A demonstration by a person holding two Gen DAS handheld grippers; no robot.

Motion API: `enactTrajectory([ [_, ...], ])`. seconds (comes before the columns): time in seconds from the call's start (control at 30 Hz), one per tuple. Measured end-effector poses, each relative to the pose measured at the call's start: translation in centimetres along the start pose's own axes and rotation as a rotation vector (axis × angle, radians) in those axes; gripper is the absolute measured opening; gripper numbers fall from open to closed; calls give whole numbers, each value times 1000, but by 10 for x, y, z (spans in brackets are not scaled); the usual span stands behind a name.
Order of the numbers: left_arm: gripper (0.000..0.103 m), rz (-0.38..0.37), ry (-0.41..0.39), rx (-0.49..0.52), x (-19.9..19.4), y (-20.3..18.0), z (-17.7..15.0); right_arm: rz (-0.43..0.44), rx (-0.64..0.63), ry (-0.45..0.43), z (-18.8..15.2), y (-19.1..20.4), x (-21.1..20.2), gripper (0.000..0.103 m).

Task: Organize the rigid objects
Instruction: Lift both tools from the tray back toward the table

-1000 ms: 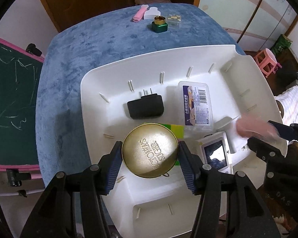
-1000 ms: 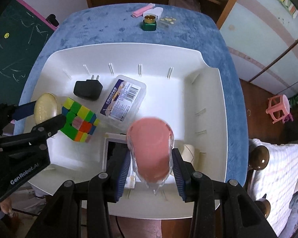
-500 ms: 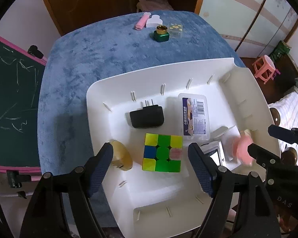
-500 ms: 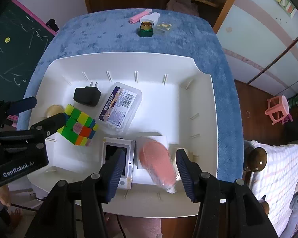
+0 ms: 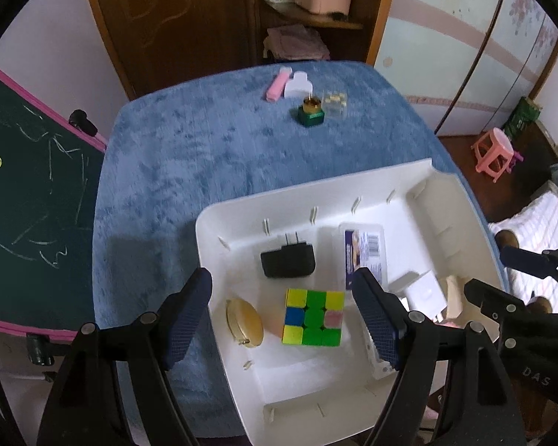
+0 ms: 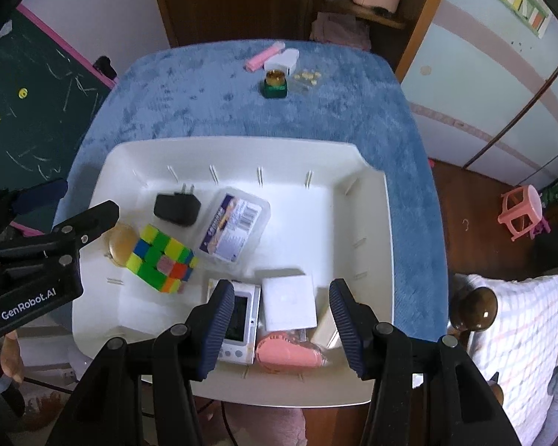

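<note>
Both tools [image 5: 282, 316] [image 6: 277, 319] hang spread, empty, above the tray [image 6: 241, 152]; four small items [image 6: 279, 70] sit well beyond.

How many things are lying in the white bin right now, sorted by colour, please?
Black: 1, the plug adapter
Gold: 1, the round tin
Multicoloured: 1, the puzzle cube
Clear: 1, the labelled plastic box
White: 2, the small screen device and the flat square box
Pink: 1, the oval item
Total: 7 in the white bin; a cream piece at the near-right corner is too hidden to count.

both grippers are black, with ribbed dark-blue finger pads [image 6: 219, 319] and silver screws; the left gripper [image 6: 61, 200] carries white "genrobot.ai" lettering.
</note>
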State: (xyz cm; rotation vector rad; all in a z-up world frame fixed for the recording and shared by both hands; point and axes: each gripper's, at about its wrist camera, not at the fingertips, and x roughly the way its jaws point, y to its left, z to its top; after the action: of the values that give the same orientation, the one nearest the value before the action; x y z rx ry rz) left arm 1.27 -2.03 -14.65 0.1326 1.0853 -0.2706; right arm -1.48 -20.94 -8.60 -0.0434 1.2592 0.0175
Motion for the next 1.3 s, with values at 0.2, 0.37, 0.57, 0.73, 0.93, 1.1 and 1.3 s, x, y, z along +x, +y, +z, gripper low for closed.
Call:
enactTrajectory([
  [0.2, 80, -26, -46, -23, -16, 5, 14, 14, 14, -36, 11, -2, -19, 54],
  [0.37, 80, -20, -85, -36, -30, 10, 28, 39, 38, -57, 23, -7, -34, 54],
  [0.57, 80, -21, -123, -57, -44, 18, 48, 58, 43, -95, 40, -9, -53, 54],
  [0.73, 80, 9, -167, -62, -57, 23, 77, 20, 19, -150, 61, -9, -70, 54],
  [0.93, 81, 52, -231, -44, -71, 27, 111, -3, -8, -206, 95, -19, -86, 54],
  [1.1, 82, 104, -240, -42, -65, 34, 142, -22, -40, -235, 128, -31, -88, 54],
  [1.3, 82, 102, -192, -64, -38, 35, 173, -26, -21, -228, 173, -55, -71, 54],
])
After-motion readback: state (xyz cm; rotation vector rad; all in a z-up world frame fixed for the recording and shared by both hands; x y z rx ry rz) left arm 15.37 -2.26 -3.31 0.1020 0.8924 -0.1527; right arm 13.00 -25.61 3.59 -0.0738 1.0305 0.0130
